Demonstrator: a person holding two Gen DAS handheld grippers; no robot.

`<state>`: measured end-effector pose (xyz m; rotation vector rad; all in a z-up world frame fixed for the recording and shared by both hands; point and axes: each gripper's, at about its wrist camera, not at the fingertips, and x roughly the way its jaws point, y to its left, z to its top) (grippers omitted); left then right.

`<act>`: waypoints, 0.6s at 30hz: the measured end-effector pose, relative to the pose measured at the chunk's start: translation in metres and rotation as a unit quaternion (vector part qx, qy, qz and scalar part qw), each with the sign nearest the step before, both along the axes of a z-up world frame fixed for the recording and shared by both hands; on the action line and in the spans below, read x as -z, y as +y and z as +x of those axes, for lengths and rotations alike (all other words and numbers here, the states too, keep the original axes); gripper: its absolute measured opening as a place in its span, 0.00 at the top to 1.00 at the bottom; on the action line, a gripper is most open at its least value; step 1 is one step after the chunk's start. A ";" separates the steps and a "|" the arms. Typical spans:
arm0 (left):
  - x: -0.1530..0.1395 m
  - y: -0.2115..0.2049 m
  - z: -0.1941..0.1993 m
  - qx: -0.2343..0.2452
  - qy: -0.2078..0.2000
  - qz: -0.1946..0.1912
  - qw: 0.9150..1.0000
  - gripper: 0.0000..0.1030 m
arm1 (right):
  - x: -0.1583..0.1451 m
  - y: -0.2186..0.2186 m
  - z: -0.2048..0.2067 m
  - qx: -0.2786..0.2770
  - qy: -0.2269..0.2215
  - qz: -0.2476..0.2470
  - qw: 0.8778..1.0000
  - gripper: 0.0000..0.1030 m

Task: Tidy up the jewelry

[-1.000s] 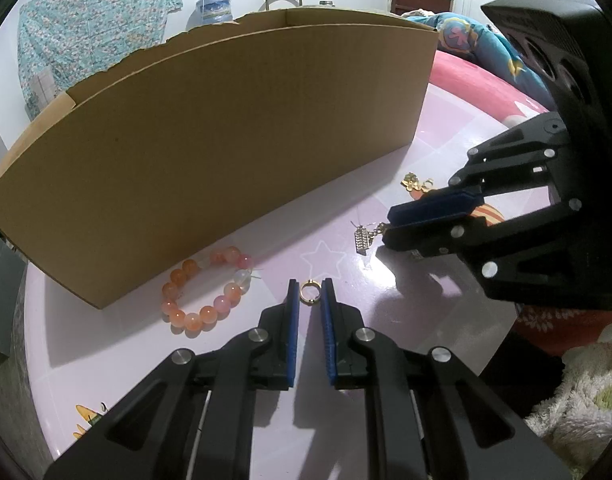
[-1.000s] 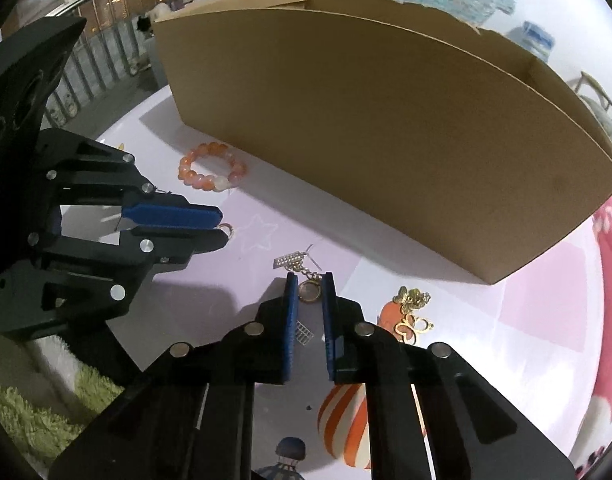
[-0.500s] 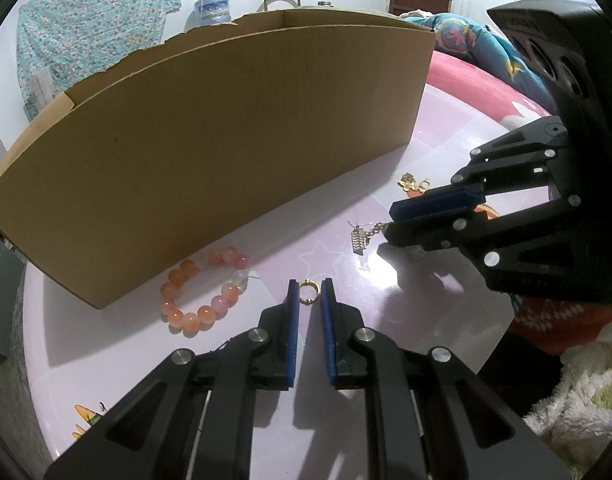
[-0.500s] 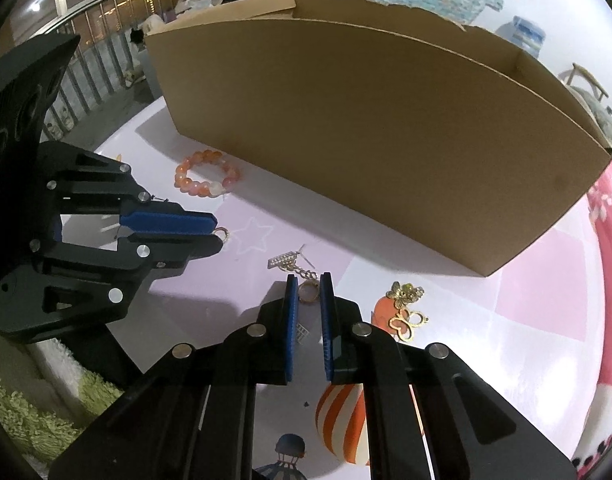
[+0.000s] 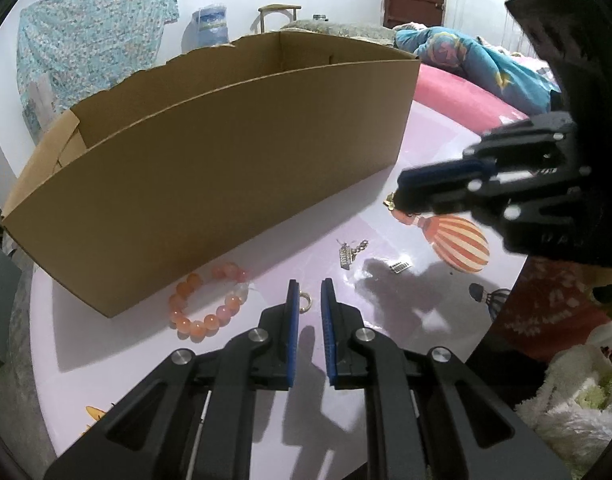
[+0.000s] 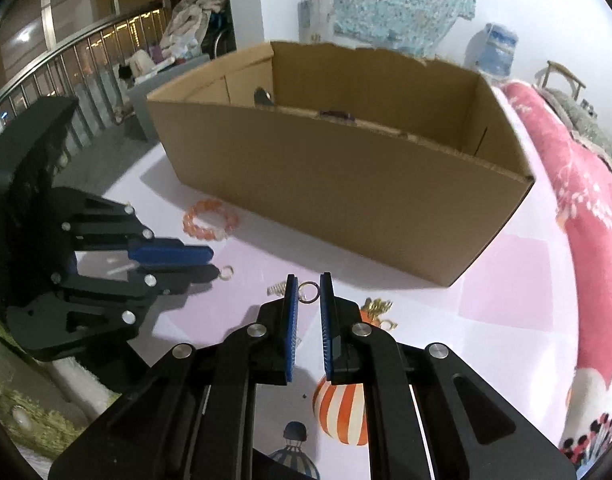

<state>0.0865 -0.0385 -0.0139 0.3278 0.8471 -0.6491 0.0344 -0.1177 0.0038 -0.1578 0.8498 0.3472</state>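
**Desk:** What does the left wrist view show?

**Photographer:** The left gripper [image 5: 308, 296], at lower centre, has its jaws nearly closed around a small gold ring [image 5: 304, 301] on the pink table [image 5: 105, 344]; whether the pads pinch it I cannot tell. A bead bracelet [image 5: 207, 303] lies just left of the tips, at the foot of the cardboard box [image 5: 225, 176], which fills the upper left. Silver earrings [image 5: 348, 254] lie loose at centre right, and the right gripper [image 5: 402, 196] hangs above them.

**Desk:** And the right wrist view?

**Photographer:** The right gripper [image 6: 308, 293] is clamped on a ring-shaped earring [image 6: 308, 293] held off the table, the loop standing between the blue pads. The box [image 6: 346, 176] lies straight ahead in the upper frame, its long axis running left to right, its open top facing up. The right hand looks nearer to a drop over the near wall; the left gripper [image 6: 215, 266], at middle left, sits low beside its ring [image 6: 226, 273].
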 end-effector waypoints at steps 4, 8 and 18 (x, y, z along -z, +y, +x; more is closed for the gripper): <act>0.006 -0.003 0.004 -0.002 0.009 0.010 1.000 0.90 | 0.001 -0.001 0.002 0.002 -0.001 0.003 1.000 0.92; 0.017 -0.006 0.013 -0.011 0.027 0.017 0.999 0.90 | 0.006 0.000 0.001 0.006 0.003 0.006 1.000 0.92; 0.017 -0.011 0.016 -0.004 0.026 0.022 0.999 0.89 | 0.004 -0.002 -0.002 0.018 0.002 0.021 1.000 0.92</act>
